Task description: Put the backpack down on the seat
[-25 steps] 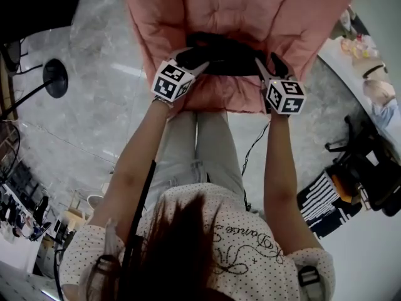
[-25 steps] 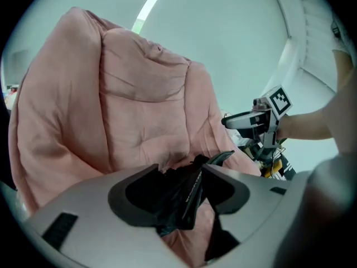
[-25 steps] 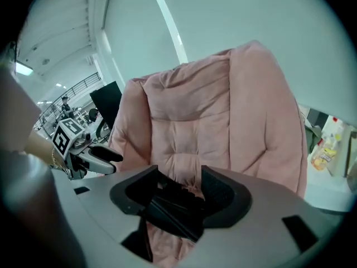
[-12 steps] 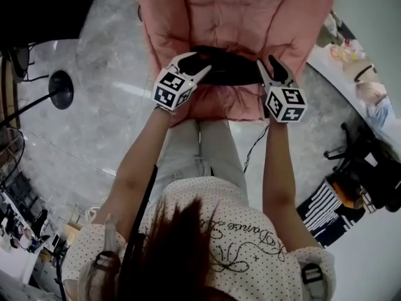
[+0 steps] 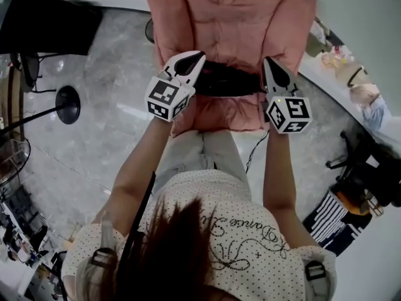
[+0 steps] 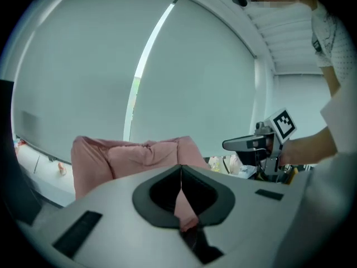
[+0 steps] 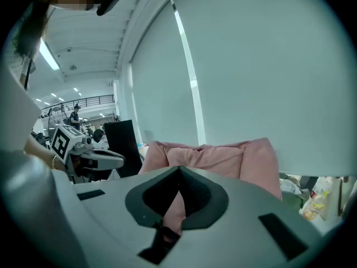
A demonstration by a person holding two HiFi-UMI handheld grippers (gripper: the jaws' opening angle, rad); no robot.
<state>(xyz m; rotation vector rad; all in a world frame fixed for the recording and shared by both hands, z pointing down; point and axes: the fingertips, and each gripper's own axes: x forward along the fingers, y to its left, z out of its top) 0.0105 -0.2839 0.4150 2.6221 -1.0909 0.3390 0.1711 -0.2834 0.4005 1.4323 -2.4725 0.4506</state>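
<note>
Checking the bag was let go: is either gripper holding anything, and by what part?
Nothing is held. The left gripper and right gripper are both shut and empty; the backpack lies on the chair seat.

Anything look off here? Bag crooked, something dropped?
Nothing stands out. The black backpack lies across the seat of the pink chair, within its edges, not hanging off. The left gripper and the right gripper are both shut with nothing between the jaws, one at each end of the backpack.
</note>
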